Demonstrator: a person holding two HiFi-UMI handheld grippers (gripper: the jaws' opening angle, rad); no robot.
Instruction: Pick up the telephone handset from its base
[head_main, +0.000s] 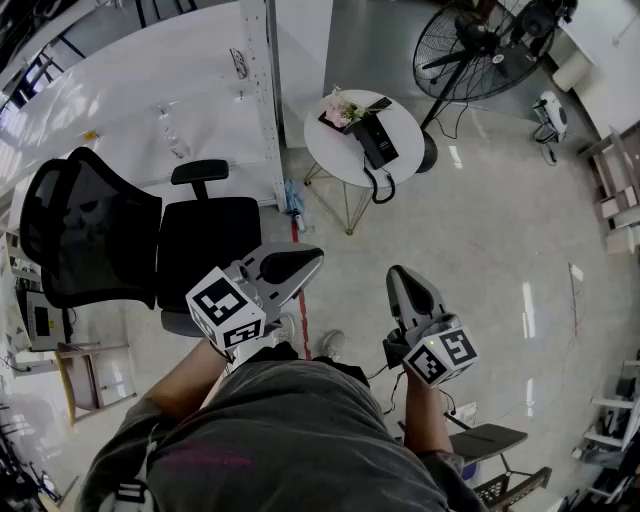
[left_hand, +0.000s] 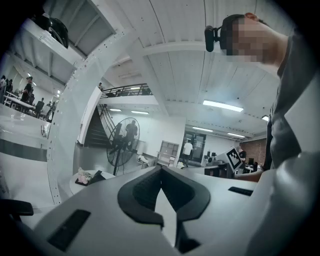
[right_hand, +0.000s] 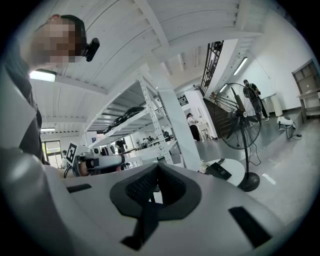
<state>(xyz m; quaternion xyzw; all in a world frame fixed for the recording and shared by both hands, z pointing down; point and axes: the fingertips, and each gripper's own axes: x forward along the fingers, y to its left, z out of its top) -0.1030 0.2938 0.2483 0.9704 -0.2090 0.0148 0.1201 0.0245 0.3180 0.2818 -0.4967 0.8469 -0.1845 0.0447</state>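
Observation:
A black telephone (head_main: 375, 141) with its handset on the base lies on a small round white table (head_main: 398, 122) far ahead of me, its coiled cord hanging over the edge. The same telephone (right_hand: 218, 170) shows small in the right gripper view. My left gripper (head_main: 310, 258) and right gripper (head_main: 400, 273) are held close to my body, several steps short of the table, both pointing roughly level. Each is shut with nothing between its fingers. In the gripper views the left gripper (left_hand: 161, 171) and the right gripper (right_hand: 159, 167) have their dark pads meeting at the tips.
A pink flower bunch (head_main: 343, 108) sits on the table beside the telephone. A large standing fan (head_main: 470, 50) is behind the table. A black office chair (head_main: 120, 240) stands to my left and a white shelving post (head_main: 262, 90) ahead-left. People stand in the background.

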